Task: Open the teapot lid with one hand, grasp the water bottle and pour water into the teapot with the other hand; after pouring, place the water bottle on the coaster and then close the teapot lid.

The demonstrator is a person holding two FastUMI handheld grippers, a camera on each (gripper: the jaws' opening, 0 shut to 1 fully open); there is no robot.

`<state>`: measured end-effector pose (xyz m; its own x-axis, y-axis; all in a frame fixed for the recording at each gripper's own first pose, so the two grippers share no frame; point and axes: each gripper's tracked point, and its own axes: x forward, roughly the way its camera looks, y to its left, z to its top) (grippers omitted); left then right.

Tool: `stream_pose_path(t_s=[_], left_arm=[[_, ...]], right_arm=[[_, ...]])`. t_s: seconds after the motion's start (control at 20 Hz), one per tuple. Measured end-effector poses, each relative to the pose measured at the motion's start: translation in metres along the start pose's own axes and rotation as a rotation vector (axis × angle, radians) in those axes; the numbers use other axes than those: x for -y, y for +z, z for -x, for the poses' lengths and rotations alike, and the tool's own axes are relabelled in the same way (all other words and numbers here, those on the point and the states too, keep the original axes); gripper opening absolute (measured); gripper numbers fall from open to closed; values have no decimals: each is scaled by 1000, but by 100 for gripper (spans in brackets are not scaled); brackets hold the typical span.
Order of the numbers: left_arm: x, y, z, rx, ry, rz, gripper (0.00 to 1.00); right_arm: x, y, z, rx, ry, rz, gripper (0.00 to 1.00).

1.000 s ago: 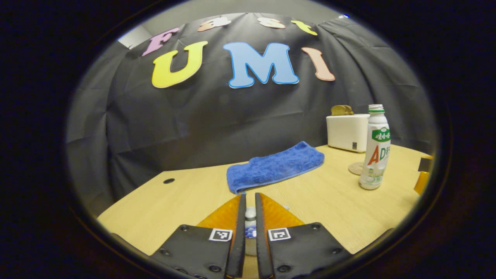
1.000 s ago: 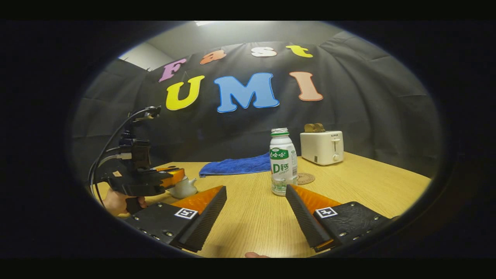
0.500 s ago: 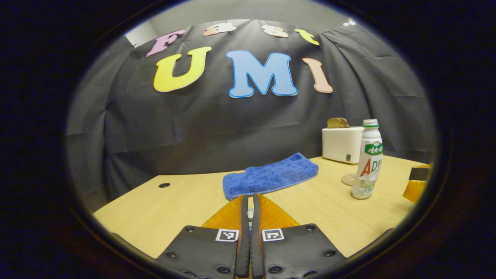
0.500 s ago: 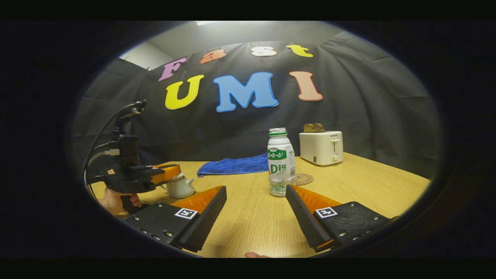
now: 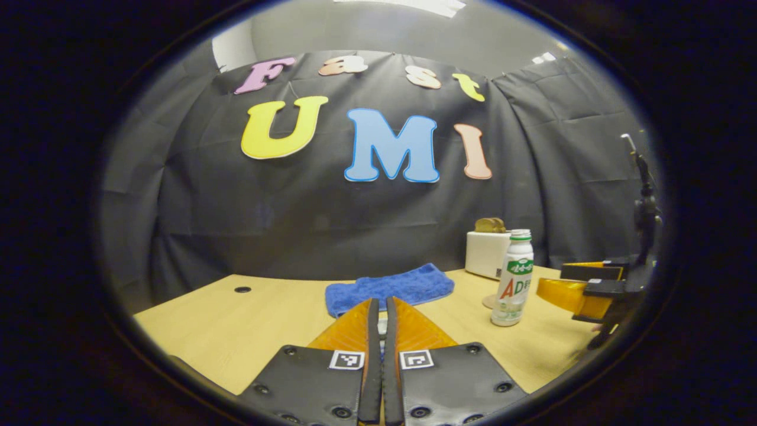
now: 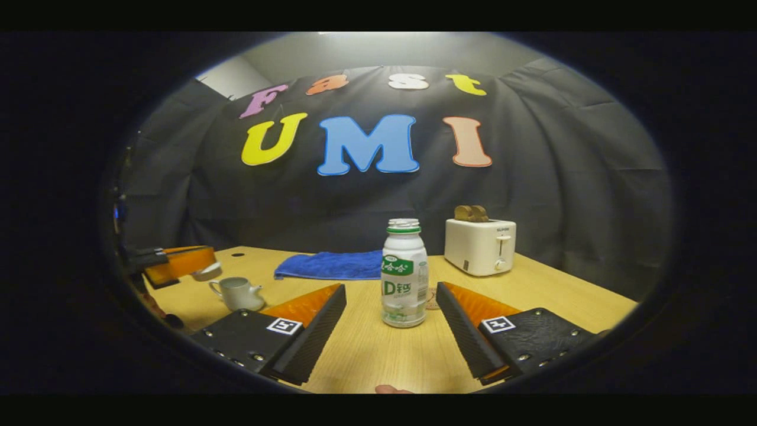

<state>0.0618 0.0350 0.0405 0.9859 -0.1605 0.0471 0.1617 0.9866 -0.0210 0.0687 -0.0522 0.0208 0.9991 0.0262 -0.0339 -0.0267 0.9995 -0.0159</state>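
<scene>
Lifted clear of the teapot (image 6: 238,294) since a second ago, the lid (image 6: 207,271) now hangs in the air above and to the left of the pot in the right gripper view, pinched at the tip of the left gripper (image 6: 195,267). In the left gripper view that gripper (image 5: 379,313) has its jaws drawn almost together, with a sliver of the pale lid knob between them, and the view has risen to show more wall. The teapot is small, white and open-topped, sitting on the bench (image 6: 366,349) with its spout to the right.

The right gripper (image 6: 391,307) has its jaws spread wide and holds nothing; the water bottle (image 6: 404,274) stands upright on the bench just ahead, in line with the gap between them. The bottle is white, uncapped, with a green ring at the neck and a green label. A coaster (image 6: 432,297) peeks out just behind its base. Farther back lie a blue towel (image 6: 328,265) and a white toaster (image 6: 479,246) with bread in it.
</scene>
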Motion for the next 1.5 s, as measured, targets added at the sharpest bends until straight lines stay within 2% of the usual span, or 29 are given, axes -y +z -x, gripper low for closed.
stream_pose_path(t_s=[0.1,0.2,0.25,0.35,0.55,0.6,0.75,0.8,0.95,1.0,1.2,1.5], left_arm=[[8,5,13,16,-21,3,8],[17,8,27,28,-44,1,12],[20,9,33,29,-56,3,8],[25,12,44,38,-74,13,8],[12,25,64,73,-57,7,8],[10,27,68,78,-53,12,12],[4,28,73,78,-43,22,11],[5,25,75,72,-45,30,8],[9,19,81,56,-61,56,12],[12,17,84,52,-71,60,12],[11,10,103,38,-70,50,11],[17,14,132,53,-98,70,12]], right_arm=[[5,-11,-16,-33,-16,10,95],[5,-15,-30,-53,-20,6,95],[7,-18,-37,-64,-29,9,95],[13,-26,-49,-84,-45,7,95],[14,-32,-67,-109,-45,5,94],[12,-30,-72,-100,-43,8,95],[17,-28,-84,-93,-77,26,94],[21,-29,-88,-96,-98,28,94],[25,-28,-99,-96,-131,13,94],[25,-29,-101,-105,-125,9,79],[26,-30,-99,-106,-117,27,75],[7,-26,-88,-115,-64,164,73]])
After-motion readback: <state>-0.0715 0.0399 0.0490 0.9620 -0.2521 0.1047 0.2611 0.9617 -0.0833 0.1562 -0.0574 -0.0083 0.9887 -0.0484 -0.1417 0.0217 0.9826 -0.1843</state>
